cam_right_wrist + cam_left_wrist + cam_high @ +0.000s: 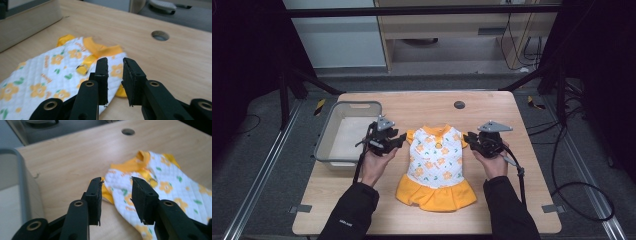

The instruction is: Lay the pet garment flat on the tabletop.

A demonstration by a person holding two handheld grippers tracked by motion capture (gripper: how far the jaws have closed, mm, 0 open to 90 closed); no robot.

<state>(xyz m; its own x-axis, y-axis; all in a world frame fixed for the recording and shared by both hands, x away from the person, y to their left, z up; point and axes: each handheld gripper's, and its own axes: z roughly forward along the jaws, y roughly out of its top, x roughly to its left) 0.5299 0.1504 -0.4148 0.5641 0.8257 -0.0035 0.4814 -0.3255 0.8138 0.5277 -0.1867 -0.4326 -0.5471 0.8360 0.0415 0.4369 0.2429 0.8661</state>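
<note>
now both tools are spread, pinching nothing: left tool [398,141] by one sleeve, right tool [468,137] by the other. dress [435,167] lies flat on the counter [492,107] between them. grab too shallow and you'll catch one layer, bunching it or dragging it askew.

Between my matt black plastic jaws I see the quilted cloth dress [172,187] with its smooth orange trim, lying on the pale, matt wood-grain table [75,157] near a grey plastic bin [343,131].
</note>
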